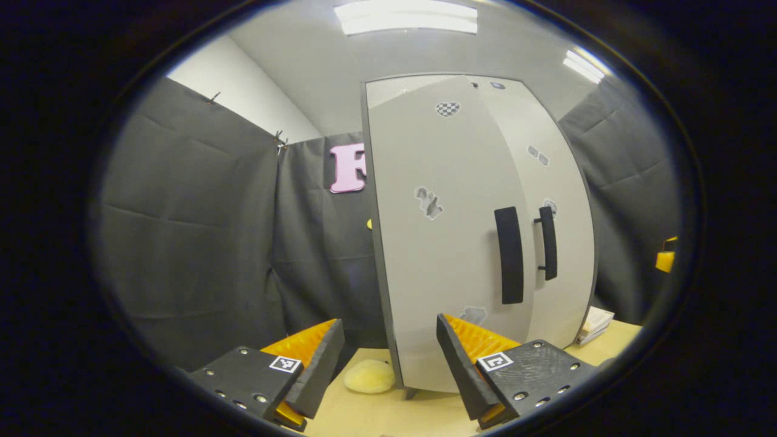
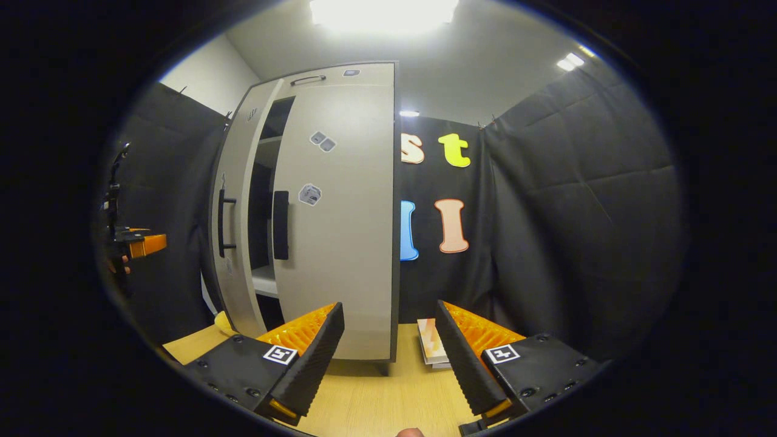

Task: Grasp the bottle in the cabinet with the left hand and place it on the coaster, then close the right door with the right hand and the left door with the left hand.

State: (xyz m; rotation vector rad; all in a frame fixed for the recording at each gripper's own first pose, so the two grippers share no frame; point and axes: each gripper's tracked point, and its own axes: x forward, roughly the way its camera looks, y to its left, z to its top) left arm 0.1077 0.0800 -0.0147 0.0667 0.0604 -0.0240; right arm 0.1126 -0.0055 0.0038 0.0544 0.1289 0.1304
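The grey cabinet (image 1: 425, 109) stands on the wooden table (image 1: 388, 413). Its left door (image 1: 443, 243) hangs ajar, swung a little out in front of the right door (image 1: 564, 182). Each door carries a black vertical handle (image 1: 508, 255). In the right gripper view the right door (image 2: 346, 243) lies flat against the cabinet front. A dark gap (image 2: 264, 212) with shelves shows between it and the left door (image 2: 234, 255). My left gripper (image 1: 388, 340) is open and empty, close before the left door's outer edge. My right gripper (image 2: 388, 315) is open and empty near the right door's lower corner.
A pale yellow round pad (image 1: 368, 376) lies on the table by the cabinet's left foot. Flat books (image 2: 432, 343) lie to the right of the cabinet. The other gripper, held in a hand (image 2: 130, 243), shows far left. Black cloth walls enclose the table.
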